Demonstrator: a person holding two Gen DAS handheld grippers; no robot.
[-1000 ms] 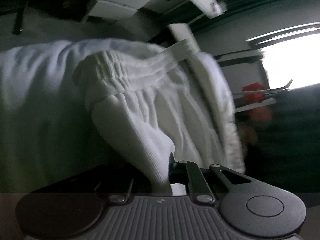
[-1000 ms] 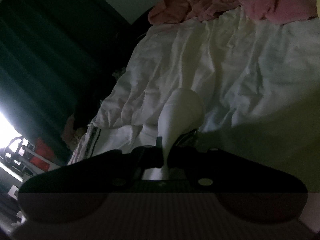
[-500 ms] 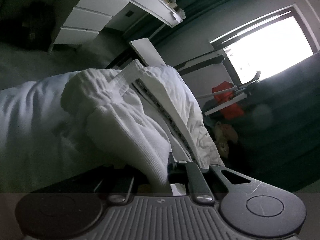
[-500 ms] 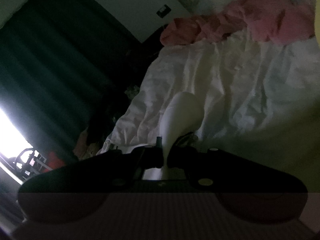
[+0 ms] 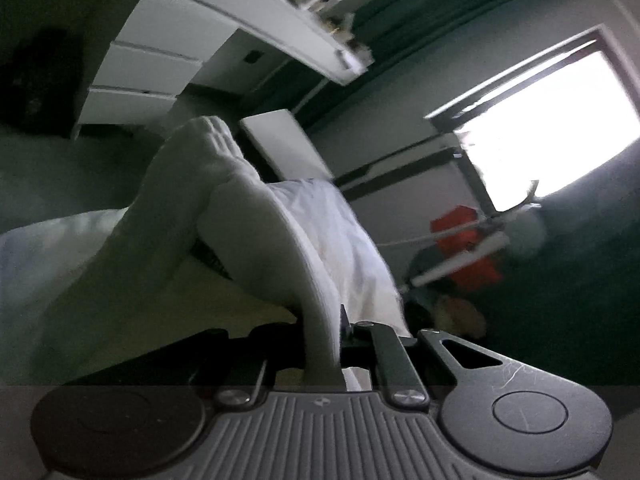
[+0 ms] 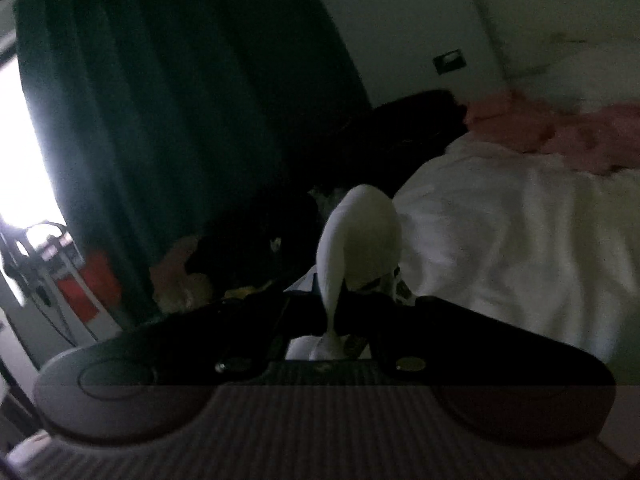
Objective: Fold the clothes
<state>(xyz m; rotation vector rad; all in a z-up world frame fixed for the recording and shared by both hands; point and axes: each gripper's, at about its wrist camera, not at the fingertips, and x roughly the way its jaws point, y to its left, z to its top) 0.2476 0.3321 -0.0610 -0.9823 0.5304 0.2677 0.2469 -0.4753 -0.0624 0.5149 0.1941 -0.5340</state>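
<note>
White ribbed garment (image 5: 256, 240), pinched in left gripper (image 5: 340, 344) and right gripper (image 6: 332, 316); rumpled bed (image 6: 520, 240) and pink cloth (image 6: 560, 132) in right view only

Dim, blurry fisheye views, blown-out window (image 5: 560, 128) glare

White garment (image 5: 256, 240): soft ribbed knit cloth, matt; left gripper (image 5: 340, 344): matt dark plastic, ridged body, shiny metal screws; bed sheet (image 6: 520, 240): wrinkled white cloth; drawer unit (image 5: 148, 80): smooth white panels; curtain (image 6: 180, 100): dark pleated cloth.
</note>
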